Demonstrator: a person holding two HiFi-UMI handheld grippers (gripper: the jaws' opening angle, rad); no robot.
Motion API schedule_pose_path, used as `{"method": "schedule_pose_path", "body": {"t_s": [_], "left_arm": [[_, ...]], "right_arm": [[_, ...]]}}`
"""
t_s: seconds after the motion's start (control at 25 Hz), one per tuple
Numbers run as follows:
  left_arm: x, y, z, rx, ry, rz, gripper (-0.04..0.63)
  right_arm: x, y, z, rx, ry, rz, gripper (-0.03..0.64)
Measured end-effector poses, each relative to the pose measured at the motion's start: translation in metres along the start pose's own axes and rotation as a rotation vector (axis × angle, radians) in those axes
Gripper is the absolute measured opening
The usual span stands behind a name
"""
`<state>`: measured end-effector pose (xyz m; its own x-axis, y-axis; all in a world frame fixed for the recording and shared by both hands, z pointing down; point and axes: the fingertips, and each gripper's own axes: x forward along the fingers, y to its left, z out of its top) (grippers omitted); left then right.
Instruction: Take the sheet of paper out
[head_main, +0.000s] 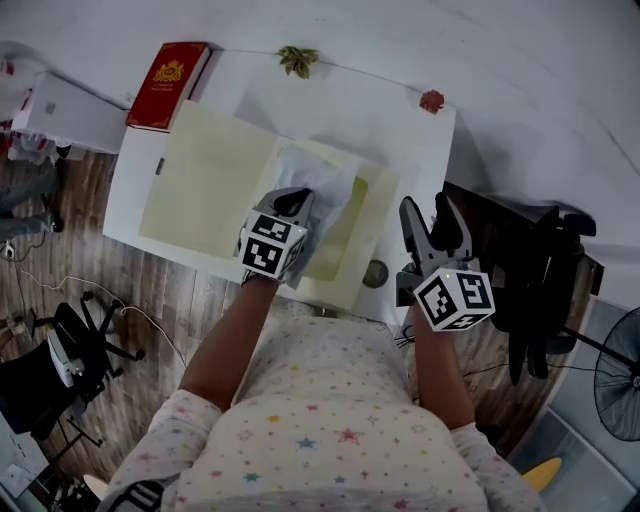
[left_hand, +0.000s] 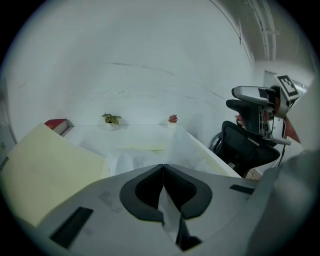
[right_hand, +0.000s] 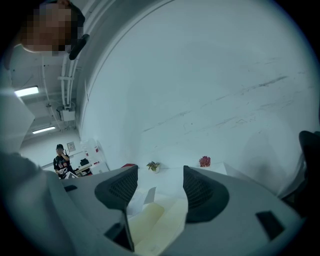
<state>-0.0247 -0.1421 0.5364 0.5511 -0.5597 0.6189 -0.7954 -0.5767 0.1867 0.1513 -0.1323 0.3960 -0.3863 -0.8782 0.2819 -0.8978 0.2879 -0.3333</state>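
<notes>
Two-handed forward reach, left tool clamped on the sheet of paper, right tool hovering beside, jaws apart

Likely office, white desk, swivel chair

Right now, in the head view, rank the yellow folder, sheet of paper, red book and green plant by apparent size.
1. yellow folder
2. sheet of paper, raised nearer the camera and partly covered, so its lead over the next is unsure
3. red book
4. green plant
</notes>
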Motion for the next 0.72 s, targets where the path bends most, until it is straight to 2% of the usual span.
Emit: {"method": "schedule_pose_path", "body": {"t_s": [0.72], "left_arm": [[-0.037, 0.000, 0.032, -0.017, -0.124, 0.059, 0.014]], "right_arm": [[-0.020, -0.003, 0.010, -0.021, -0.035, 0.005, 0.267]]}}
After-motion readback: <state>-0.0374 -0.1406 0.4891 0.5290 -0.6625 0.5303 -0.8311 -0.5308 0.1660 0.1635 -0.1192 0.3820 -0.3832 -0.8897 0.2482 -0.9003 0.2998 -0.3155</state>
